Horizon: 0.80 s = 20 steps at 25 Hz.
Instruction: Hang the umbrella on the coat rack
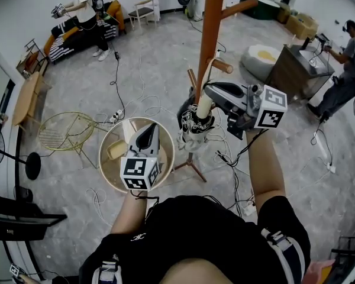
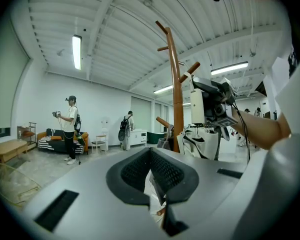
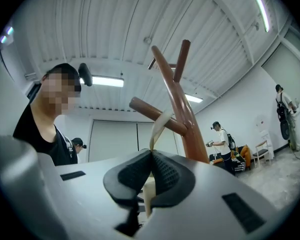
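The brown wooden coat rack (image 1: 210, 40) stands in the middle of the room. A folded black-and-white umbrella (image 1: 194, 123) hangs upright against its pole, cream handle (image 1: 205, 105) on top. My right gripper (image 1: 209, 90) is beside the pole and shut on the umbrella's cream strap (image 3: 158, 128), which loops up over a peg (image 3: 150, 112) of the rack (image 3: 182, 109). My left gripper (image 1: 145, 136) is lower left of the umbrella, pointing up, shut on nothing. From the left gripper (image 2: 151, 153) I see the rack (image 2: 177, 94), the umbrella (image 2: 202, 140) and the right gripper (image 2: 212, 106).
A round light table (image 1: 109, 167) lies under my left gripper and a gold wire chair (image 1: 64, 132) sits to its left. Cables trail on the floor round the rack's feet (image 1: 192, 167). A wooden cabinet (image 1: 293, 73), a white beanbag (image 1: 261, 58) and two people stand further off.
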Each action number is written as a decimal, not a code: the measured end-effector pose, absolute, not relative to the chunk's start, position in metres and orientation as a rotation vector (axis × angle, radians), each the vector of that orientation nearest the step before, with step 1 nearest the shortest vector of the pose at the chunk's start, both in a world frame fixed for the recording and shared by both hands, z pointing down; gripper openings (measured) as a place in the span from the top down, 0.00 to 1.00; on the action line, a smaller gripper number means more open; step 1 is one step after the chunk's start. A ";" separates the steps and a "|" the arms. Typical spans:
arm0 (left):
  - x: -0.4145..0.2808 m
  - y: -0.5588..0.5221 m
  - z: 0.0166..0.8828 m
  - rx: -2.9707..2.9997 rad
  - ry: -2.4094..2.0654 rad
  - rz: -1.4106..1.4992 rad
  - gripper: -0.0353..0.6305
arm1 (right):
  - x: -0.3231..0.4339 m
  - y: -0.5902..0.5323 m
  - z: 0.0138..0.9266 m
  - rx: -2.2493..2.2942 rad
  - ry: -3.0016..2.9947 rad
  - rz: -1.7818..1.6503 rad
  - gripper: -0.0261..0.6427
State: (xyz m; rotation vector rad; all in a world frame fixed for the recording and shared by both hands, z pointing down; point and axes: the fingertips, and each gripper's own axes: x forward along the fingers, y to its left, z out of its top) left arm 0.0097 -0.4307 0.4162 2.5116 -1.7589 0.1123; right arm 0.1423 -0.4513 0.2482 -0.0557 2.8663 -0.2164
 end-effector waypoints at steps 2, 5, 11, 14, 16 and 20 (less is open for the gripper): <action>0.012 -0.431 0.419 2.510 -1.758 0.121 0.92 | 0.142 -0.457 0.259 -0.102 2.884 -0.232 0.94; 0.017 -0.431 0.420 2.512 -1.749 0.132 0.92 | 0.145 -0.470 0.275 -0.225 2.912 -0.257 0.93; 0.021 -0.434 0.430 2.521 -1.716 0.152 0.92 | 0.162 -0.499 0.291 -0.663 2.818 -0.226 0.93; 0.024 -0.437 0.431 2.533 -1.695 0.155 0.92 | 0.177 -0.504 0.291 -0.902 2.754 -0.115 0.82; 0.028 -0.440 0.431 2.541 -1.683 0.152 0.92 | 0.190 -0.501 0.293 -1.040 2.715 -0.050 0.74; 0.049 -0.446 0.430 2.571 -1.640 0.139 0.92 | 0.232 -0.491 0.311 -1.418 2.577 0.084 0.77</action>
